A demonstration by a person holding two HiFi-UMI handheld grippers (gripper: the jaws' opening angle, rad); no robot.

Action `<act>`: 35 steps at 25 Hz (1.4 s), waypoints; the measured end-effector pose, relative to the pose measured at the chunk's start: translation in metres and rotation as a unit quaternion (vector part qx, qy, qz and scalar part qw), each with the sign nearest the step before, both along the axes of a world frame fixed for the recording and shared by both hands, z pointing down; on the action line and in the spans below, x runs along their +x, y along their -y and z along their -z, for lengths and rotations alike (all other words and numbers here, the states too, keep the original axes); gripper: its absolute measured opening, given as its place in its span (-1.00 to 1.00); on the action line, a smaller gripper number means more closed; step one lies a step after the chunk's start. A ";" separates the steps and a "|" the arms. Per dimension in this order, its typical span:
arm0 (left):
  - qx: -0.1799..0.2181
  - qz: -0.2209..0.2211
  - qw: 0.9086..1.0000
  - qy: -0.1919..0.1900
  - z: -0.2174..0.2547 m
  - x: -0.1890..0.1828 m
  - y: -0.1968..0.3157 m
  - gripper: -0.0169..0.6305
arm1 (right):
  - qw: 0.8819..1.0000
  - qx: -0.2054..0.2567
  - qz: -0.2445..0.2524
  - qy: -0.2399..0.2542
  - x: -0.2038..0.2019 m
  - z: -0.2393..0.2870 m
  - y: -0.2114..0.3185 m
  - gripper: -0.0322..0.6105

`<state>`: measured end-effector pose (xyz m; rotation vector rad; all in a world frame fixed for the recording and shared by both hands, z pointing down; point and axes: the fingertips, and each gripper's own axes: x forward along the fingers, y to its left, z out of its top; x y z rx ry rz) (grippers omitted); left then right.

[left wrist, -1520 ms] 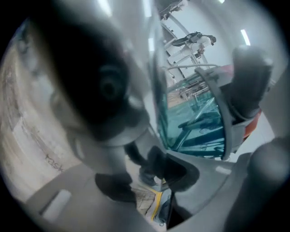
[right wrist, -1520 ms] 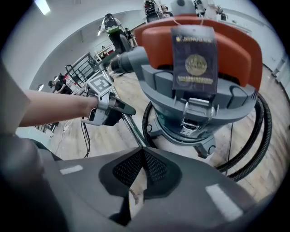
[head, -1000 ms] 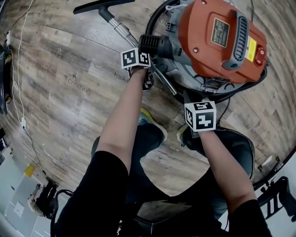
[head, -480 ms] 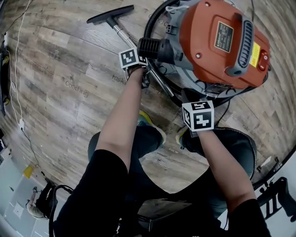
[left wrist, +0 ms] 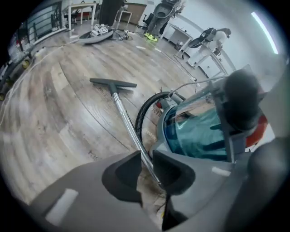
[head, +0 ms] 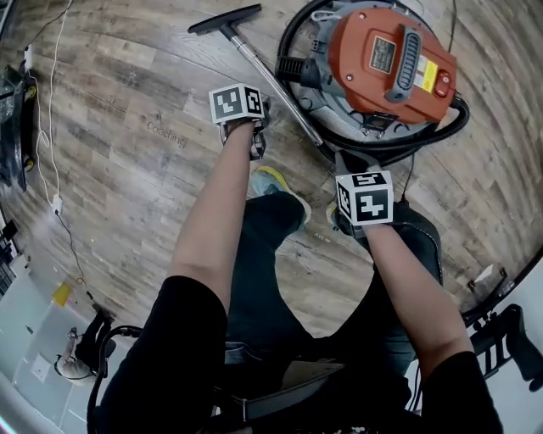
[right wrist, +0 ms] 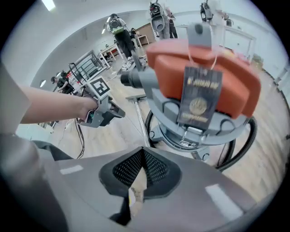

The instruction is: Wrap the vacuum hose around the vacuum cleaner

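The vacuum cleaner (head: 394,63) with an orange top stands on the wood floor at upper right; it shows large in the right gripper view (right wrist: 199,81). Its black hose (head: 399,151) loops around the base (left wrist: 142,113). The metal wand (head: 276,85) with its floor nozzle (head: 225,19) lies on the floor to the left. My left gripper (head: 257,151) hovers left of the wand, jaws slightly apart and empty (left wrist: 145,158); the wand (left wrist: 124,118) shows through the gap. My right gripper (head: 346,161) is shut on nothing (right wrist: 144,156), in front of the canister.
A white cable (head: 51,85) runs along the floor at the left, beside dark equipment (head: 13,102). The person's shoe (head: 276,182) is between the grippers. Desks and chairs (left wrist: 199,45) stand far back, and a wire rack (right wrist: 84,68) stands behind the left gripper (right wrist: 102,111).
The view has risen and pulled back from the vacuum. My left gripper has drawn away from the wand, to its left. The right gripper stays near the canister's front.
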<state>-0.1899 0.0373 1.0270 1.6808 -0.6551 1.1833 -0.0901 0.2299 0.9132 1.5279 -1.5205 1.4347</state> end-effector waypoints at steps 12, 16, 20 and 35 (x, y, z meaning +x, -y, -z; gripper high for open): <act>0.060 -0.112 0.990 -0.065 0.373 0.057 -0.114 -0.93 | 0.998 0.028 -0.057 -0.006 0.044 0.286 -0.015 -0.82; 0.123 -0.147 0.977 -0.098 0.483 0.091 -0.152 -0.93 | 0.996 0.049 -0.079 -0.014 0.061 0.355 -0.032 -0.82; 0.183 -0.135 0.967 -0.118 0.550 0.113 -0.173 -0.93 | 0.992 0.093 -0.085 -0.014 0.073 0.400 -0.049 -0.83; 0.232 -0.049 0.968 -0.087 0.583 0.148 -0.243 -0.93 | 0.990 0.142 0.000 -0.013 0.120 0.440 -0.108 -0.83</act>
